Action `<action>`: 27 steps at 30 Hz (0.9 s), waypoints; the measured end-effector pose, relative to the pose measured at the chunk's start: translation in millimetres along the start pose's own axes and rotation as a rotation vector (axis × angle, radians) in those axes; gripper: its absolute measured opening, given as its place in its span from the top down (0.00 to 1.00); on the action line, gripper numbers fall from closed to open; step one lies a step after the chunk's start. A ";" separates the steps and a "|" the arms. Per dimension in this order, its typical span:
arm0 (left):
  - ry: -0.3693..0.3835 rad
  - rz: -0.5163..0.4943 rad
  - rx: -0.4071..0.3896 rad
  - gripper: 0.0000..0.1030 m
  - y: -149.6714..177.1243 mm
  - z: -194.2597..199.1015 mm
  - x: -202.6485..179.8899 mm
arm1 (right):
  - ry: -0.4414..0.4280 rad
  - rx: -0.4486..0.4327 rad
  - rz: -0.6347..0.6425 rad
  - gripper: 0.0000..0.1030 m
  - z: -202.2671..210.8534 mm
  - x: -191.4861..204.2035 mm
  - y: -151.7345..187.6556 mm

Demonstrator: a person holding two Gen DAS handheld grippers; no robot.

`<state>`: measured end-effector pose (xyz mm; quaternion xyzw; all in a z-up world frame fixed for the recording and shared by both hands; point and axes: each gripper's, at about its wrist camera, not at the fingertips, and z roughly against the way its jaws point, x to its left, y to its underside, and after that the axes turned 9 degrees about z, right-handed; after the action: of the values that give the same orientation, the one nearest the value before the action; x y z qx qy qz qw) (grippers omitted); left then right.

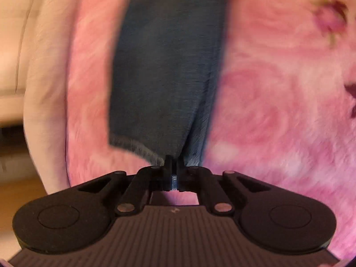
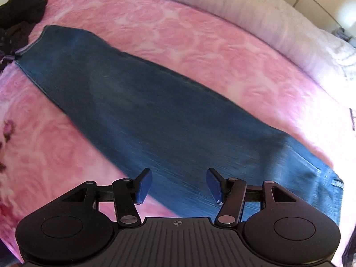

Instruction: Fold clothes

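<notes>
A pair of blue jeans (image 2: 142, 102) lies stretched flat and diagonal on a pink rose-patterned blanket (image 2: 189, 44). One end reaches the upper left, and the pocket end (image 2: 320, 173) sits at the lower right. My right gripper (image 2: 179, 185) hovers open just above the jeans' near part, blue pads apart, nothing between them. In the left wrist view my left gripper (image 1: 173, 165) is shut on the frayed hem of the jeans (image 1: 164, 71), which stretch away up the frame over the pink blanket (image 1: 278, 93).
A pile of dark clothes (image 2: 20, 15) lies at the blanket's far left corner. A cream bed cover (image 2: 244, 6) runs along the far edge, also seen as the cream cover (image 1: 44, 71) beside the blanket. Wooden floor (image 1: 17, 189) shows below the bed's edge.
</notes>
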<state>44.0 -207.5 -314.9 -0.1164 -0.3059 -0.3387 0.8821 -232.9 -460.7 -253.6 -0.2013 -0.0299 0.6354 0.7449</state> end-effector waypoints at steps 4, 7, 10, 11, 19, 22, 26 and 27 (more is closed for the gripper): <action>0.097 0.016 0.016 0.97 0.4 2.3 1.8 | -0.029 -0.020 0.081 0.44 -8.6 21.1 -24.0; 0.147 0.048 0.037 0.88 2.4 3.5 14.9 | -0.053 -0.026 0.105 0.44 -17.1 23.7 -39.4; 0.199 0.128 0.047 0.77 6.1 11.9 37.1 | -0.068 -0.038 0.122 0.44 -24.3 17.5 -49.8; 0.219 0.166 0.046 0.77 7.4 16.9 46.5 | -0.068 -0.038 0.130 0.44 -27.3 13.2 -51.4; 0.253 0.388 -0.017 0.70 -37.1 -8.6 114.7 | -0.042 0.010 0.227 0.44 -58.0 -38.0 -50.3; 0.286 0.368 -0.014 0.70 -59.7 -38.9 121.1 | -0.017 0.035 0.287 0.44 -72.0 -71.0 -45.4; 0.350 0.293 -0.001 0.70 -73.4 -70.2 119.4 | 0.000 0.086 0.364 0.45 -95.3 -115.1 -44.2; 0.362 0.276 0.001 0.70 -74.2 -75.7 117.9 | -0.014 0.097 0.386 0.45 -100.7 -122.0 -44.0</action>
<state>98.0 -355.9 -301.6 -0.0938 -0.1238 -0.2301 0.9607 -184.8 -608.9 -305.3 -0.1628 0.0345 0.7685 0.6178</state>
